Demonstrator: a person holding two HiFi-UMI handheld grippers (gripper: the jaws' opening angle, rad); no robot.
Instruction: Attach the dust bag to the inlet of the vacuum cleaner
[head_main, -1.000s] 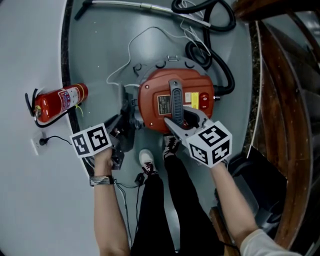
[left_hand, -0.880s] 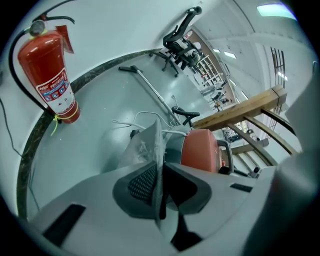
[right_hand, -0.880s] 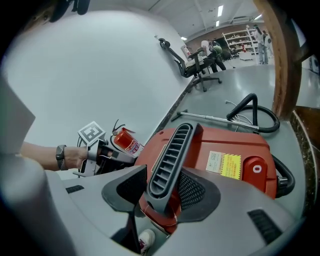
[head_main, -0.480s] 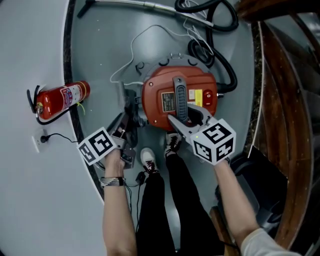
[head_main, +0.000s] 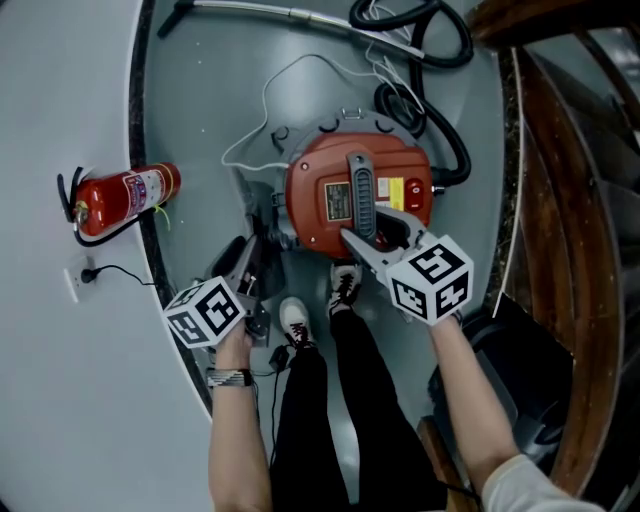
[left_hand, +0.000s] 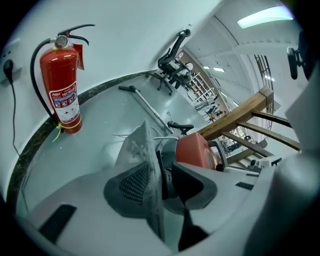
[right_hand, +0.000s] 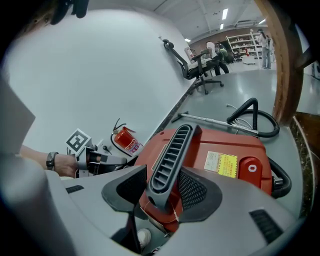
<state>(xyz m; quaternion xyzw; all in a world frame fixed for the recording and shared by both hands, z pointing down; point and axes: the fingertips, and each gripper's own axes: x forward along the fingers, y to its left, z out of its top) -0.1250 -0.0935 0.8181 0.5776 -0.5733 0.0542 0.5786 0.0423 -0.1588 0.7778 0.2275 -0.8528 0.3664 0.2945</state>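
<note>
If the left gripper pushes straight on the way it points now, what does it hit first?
The pale, crumpled dust bag lying between the left gripper's jaws, which have just been opening. Beyond it probably the red vacuum cleaner's side, though depth is unclear.

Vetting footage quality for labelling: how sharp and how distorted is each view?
Head view: sharp, evenly lit, slight bowing by the fire extinguisher. Left gripper view: strong fisheye, black corners, bright ceiling light glaring. Right gripper view: fisheye too, vacuum handle crisp.

Head view looks steeply down; both gripper views share the vacuum cleaner (head_main: 318, 190).
</note>
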